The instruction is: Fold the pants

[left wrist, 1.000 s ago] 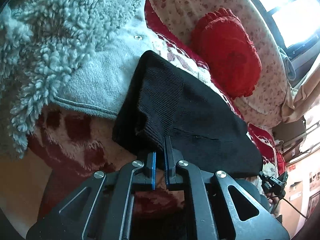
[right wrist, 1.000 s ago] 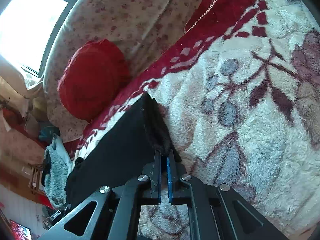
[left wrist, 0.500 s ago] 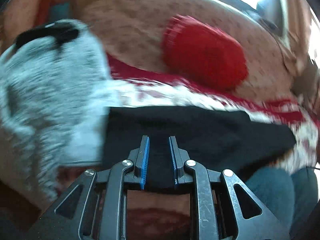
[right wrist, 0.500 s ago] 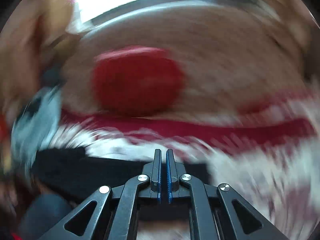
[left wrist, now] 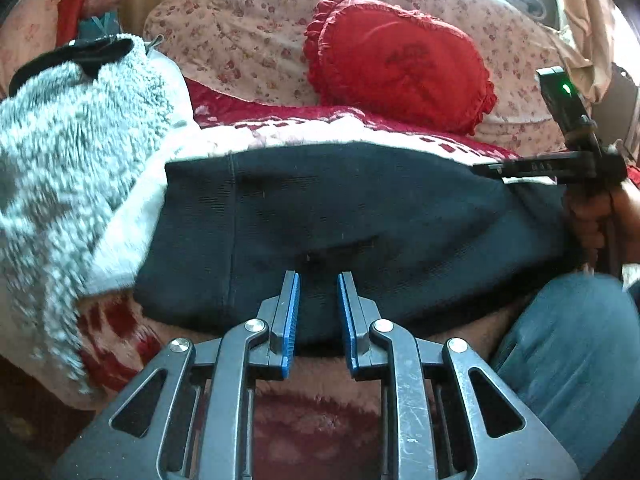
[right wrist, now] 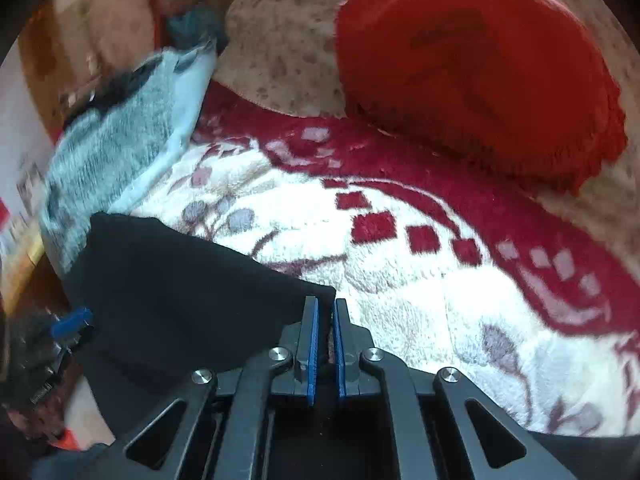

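Observation:
The black pants (left wrist: pixel 360 220) lie folded in a wide band across the red-and-white fleece blanket (right wrist: pixel 400 280). My left gripper (left wrist: pixel 318 280) hovers over their near edge. Its jaws stand a little apart, with black cloth showing between the blue pads (left wrist: pixel 290 312) but not pinched. In the right wrist view the pants (right wrist: pixel 180 288) taper to a corner that runs into my right gripper (right wrist: pixel 327 300). Its jaws are a narrow slit apart and opening, the corner still caught at the tips. A hand (left wrist: pixel 592 216) holds that tool at the pants' right end.
A red heart-shaped pillow (left wrist: pixel 400 64) leans on a floral cushion (left wrist: pixel 248 32) behind the pants. A grey fluffy garment (left wrist: pixel 72 152) is heaped at the left, touching the pants' left end. A knee in blue jeans (left wrist: pixel 568 340) sits at the lower right.
The left gripper let go of the pants' ribbed edge, opened slightly and rolled level. The right gripper swept sideways and rolled with the pants' corner, so the pants now lie across both views.

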Demonstrator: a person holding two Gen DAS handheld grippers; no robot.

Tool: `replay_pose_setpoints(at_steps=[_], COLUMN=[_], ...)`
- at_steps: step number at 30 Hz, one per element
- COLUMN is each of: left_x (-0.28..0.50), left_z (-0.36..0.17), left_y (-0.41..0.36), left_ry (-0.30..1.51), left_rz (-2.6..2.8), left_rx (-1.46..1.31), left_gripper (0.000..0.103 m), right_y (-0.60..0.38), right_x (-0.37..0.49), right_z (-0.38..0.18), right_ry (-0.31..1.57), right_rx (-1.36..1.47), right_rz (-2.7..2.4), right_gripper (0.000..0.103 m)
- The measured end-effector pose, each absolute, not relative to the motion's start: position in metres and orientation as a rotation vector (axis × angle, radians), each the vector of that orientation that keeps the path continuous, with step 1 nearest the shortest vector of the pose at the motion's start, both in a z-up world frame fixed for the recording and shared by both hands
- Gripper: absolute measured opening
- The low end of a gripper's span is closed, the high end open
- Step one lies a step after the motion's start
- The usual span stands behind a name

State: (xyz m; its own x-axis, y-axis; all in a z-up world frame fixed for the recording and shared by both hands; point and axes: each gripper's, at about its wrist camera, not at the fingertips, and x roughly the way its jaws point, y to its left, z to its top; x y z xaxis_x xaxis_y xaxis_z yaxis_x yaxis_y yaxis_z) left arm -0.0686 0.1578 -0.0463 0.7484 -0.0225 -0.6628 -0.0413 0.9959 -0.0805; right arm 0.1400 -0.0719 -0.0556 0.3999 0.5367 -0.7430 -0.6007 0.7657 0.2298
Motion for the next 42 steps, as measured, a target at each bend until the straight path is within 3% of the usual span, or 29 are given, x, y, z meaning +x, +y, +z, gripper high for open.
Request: replay_pose_setpoints(at_steps=[7,9,11,16,20,23,27,32,37,40,42], left_x=[0.011,0.042,0.072,0.066,0.038,0.008,-0.02,-0.019,-0.017,-0.015,-0.017], left_z=[0.025,0.01,-0.036,-0.025,0.014,0.024,0.003,-0.032,-0.036,-0.039,-0.04], left_y=[0.126,0.112,0.109,0.111,0.124,0.138,0.154,0.151,0.139,0.134,0.136], left_ry=[0.672,0.755,0.984,0.919,0.745,0.651,0.657,0.755,0.762,0.772,0.77], left_rz=[-0.185,-0.163,-0.107,-0.111,-0.092,-0.032,0.011,0.057,0.044,0.036,0.037], left_rx=[-0.184,-0.166,-0.191,-0.174,-0.156,-0.149,-0.178,-0.21,-0.194,-0.18,-0.192], left_gripper=[0.018,0.018,0.018,0.018,0.019,0.036,0.037,0.041,0.072,0.081,0.081], right_y=[-0.084,-0.088,-0.076,-0.103,-0.17,-0.241,-0.344,-0.408,-0.415,-0.417,-0.422], right_x=[0.136,0.135,0.132,0.121,0.108,0.091,0.054,0.013,-0.017,-0.016,-0.013], right_z=[-0.056,-0.056,-0.053,-0.014,0.015,0.028,0.018,-0.023,-0.054,-0.069,-0.08], right_ry=[0.871,0.863,0.857,0.715,0.636,0.609,0.633,0.809,0.924,0.89,0.872], right_rx=[-0.074,-0.077,-0.083,-0.026,0.131,0.297,0.578,0.711,0.752,0.888,1.006], right_rz=[0.702,0.685,0.681,0.644,0.537,0.438,0.334,0.231,0.243,0.288,0.295], right_gripper=[0.014,0.018,0.018,0.018,0.018,0.021,0.032,0.033,0.033,0.033,0.033])
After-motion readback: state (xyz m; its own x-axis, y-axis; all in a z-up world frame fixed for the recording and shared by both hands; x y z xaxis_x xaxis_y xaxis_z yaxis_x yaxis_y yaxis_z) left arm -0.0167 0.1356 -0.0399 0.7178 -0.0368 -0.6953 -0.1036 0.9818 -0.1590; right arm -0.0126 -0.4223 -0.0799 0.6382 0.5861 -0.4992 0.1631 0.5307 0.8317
